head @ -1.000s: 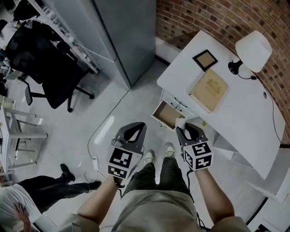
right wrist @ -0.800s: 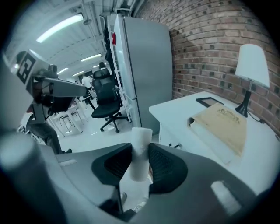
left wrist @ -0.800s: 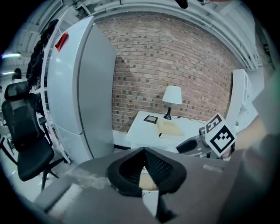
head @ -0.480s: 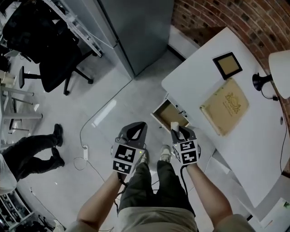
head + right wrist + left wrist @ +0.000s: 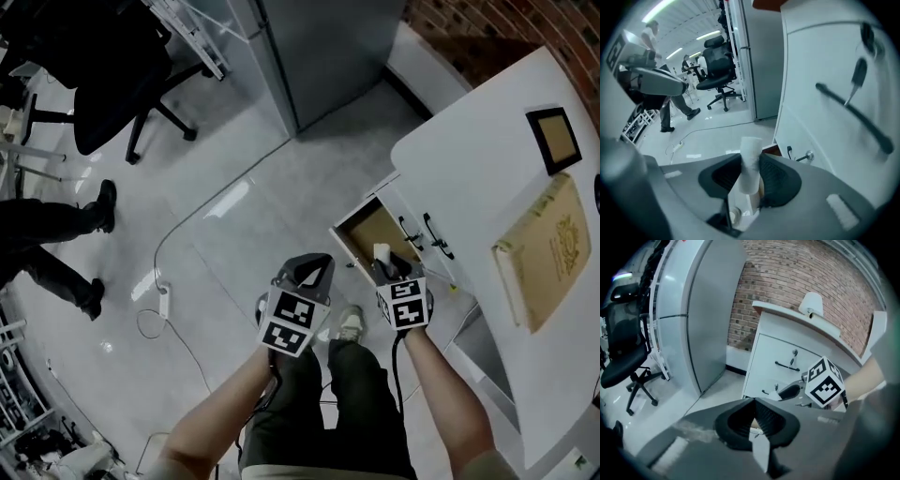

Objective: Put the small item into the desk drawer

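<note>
A small white cylinder-shaped item (image 5: 750, 164) stands up between the jaws of my right gripper (image 5: 751, 174), which is shut on it. In the head view the right gripper (image 5: 394, 270) holds the white item (image 5: 382, 253) just at the near edge of the open desk drawer (image 5: 368, 232), whose brown inside shows. My left gripper (image 5: 309, 272) hangs over the floor to the left of the drawer, shut with nothing in it. In the left gripper view its jaws (image 5: 754, 420) meet, and the right gripper's marker cube (image 5: 826, 383) shows ahead by the drawer fronts.
The white desk (image 5: 478, 178) carries a tan book (image 5: 547, 248) and a small framed picture (image 5: 555, 138). Upper drawer handles (image 5: 430, 234) sit above the open drawer. A grey cabinet (image 5: 328, 47), black office chair (image 5: 103, 84), a floor cable (image 5: 178, 319) and a person's legs (image 5: 47, 234) lie left.
The view has shifted so the desk sits further right. My right gripper has stayed at the drawer's near edge with the white item; the left gripper remains beside it.
</note>
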Available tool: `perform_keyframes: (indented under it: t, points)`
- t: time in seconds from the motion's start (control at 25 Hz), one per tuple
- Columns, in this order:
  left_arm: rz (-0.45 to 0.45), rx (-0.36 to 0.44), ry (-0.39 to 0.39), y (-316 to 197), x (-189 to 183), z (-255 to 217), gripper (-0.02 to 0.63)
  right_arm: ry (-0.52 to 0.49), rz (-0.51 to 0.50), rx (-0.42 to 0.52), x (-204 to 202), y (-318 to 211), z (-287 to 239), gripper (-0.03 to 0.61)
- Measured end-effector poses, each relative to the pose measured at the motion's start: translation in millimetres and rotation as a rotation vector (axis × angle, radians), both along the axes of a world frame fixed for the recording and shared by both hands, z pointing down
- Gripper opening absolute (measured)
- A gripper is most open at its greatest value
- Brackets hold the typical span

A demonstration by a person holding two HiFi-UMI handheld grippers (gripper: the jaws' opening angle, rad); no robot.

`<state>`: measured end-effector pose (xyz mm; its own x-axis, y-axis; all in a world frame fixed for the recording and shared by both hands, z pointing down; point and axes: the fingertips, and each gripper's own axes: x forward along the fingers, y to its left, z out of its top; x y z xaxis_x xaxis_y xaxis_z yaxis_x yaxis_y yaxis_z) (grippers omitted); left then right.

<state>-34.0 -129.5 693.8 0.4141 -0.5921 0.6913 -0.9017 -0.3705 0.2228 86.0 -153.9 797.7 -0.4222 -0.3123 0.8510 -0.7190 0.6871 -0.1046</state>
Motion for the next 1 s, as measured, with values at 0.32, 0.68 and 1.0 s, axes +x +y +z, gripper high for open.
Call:
perform_keyframes:
  t: [0.32,0.68,1.0]
  points:
    - [0.017,-0.058,0.017,4.6,-1.3,117.8,0.003,0.095,0.004,-0.052,17.6,-1.0,127.6,0.13]
    - [0.032,-0.121,0.045,5.3,5.9,206.7,0.003,0.185,0.014,-0.152,39.3,7.2,230.5,0.13]
    - [0.04,-0.143,0.068,2.8,7.3,227.2,0.003,0.245,0.058,-0.212,55.6,14.3,273.0,0.135]
